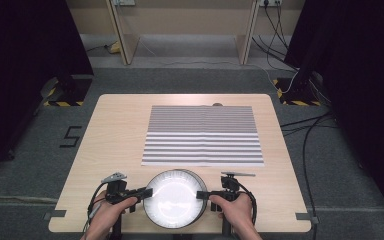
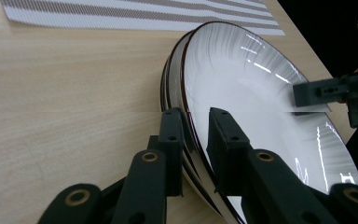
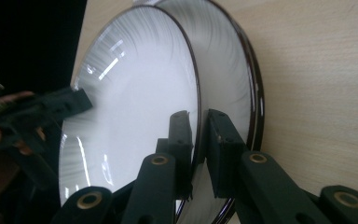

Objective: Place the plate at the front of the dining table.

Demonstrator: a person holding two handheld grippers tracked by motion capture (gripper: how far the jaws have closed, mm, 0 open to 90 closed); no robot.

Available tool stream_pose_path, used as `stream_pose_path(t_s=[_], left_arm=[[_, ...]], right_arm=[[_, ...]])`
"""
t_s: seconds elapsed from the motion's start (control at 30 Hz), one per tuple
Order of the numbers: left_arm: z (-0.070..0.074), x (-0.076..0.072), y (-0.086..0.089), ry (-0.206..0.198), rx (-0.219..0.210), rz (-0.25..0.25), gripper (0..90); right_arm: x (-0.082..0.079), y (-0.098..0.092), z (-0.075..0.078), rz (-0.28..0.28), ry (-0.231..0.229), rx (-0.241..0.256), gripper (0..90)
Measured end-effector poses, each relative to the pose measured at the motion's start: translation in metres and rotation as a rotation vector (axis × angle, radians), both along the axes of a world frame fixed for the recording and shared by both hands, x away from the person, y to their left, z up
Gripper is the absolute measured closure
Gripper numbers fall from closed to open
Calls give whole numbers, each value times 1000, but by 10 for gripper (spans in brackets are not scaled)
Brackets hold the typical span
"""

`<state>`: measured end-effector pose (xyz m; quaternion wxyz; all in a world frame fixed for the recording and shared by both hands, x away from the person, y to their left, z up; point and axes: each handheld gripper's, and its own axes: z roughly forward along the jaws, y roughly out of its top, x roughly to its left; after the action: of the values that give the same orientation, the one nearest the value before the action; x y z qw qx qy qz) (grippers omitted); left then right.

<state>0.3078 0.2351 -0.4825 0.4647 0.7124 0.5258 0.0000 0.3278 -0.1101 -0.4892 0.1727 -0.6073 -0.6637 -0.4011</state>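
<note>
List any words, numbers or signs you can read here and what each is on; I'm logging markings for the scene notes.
"S" or "5": a black angular mark on the grey floor left of the table; which one it is cannot be told.
No readable text on the top plate, the striped mat, the left gripper or the right gripper.

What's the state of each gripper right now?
Left gripper: shut on the rim of the top white round ceramic plate of a stack.
Right gripper: shut on the same plate's opposite rim.
</note>
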Motion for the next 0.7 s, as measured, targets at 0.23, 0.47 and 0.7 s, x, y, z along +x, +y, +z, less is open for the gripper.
stream_pose_path(t_s=[0.23, 0.47, 0.7], left_arm=[[-1, 5, -1, 8, -59, 3, 770], [-4, 11, -8, -2, -19, -15, 805], [1, 14, -11, -21, 8, -4, 823]], right_arm=[[6, 4, 5, 2, -86, -49, 845], [11, 3, 16, 9, -206, -137, 855], [8, 4, 17, -9, -248, -144, 856]])
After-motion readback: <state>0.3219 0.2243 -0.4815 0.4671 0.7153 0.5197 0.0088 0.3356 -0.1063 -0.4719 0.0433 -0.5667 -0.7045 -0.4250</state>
